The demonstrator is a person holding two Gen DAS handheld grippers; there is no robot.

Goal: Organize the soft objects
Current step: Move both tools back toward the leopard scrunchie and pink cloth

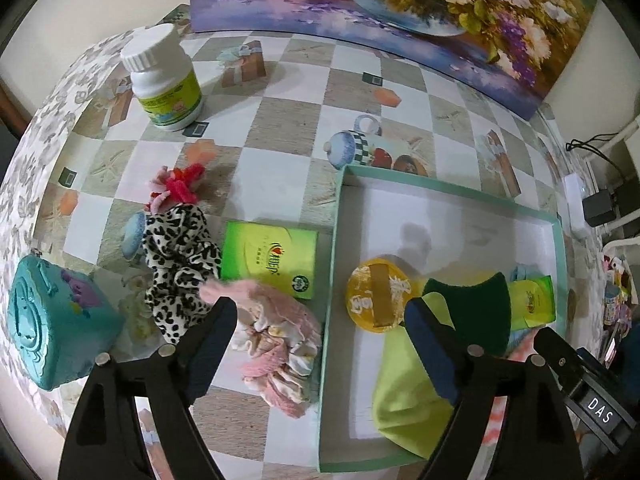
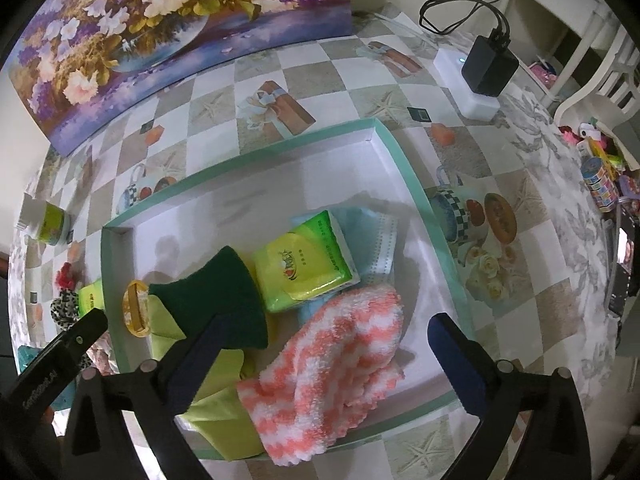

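A mint-green tray [image 1: 335,240] holds a yellow disc [image 1: 376,296], a dark green sponge [image 1: 476,304], a lime cloth [image 1: 404,392] and a green tissue pack [image 1: 532,296]. My left gripper [image 1: 320,312] is open and empty, straddling the tray's left wall. Outside the tray lie a pink knit cloth [image 1: 280,340], a leopard-print fabric [image 1: 180,256] and a red and pink fuzzy piece [image 1: 176,188]. My right gripper [image 2: 332,324] is open above a coral-and-white fuzzy sock [image 2: 332,360] lying in the tray [image 2: 408,184], pads clear of it. Beside it are the tissue pack [image 2: 304,264] and a blue face mask [image 2: 380,240].
A green carton [image 1: 272,258], a teal box [image 1: 52,320] and a white bottle [image 1: 164,76] stand left of the tray. A flower painting [image 1: 400,8] leans at the back. A white power strip with a black adapter [image 2: 480,76] sits at the far right.
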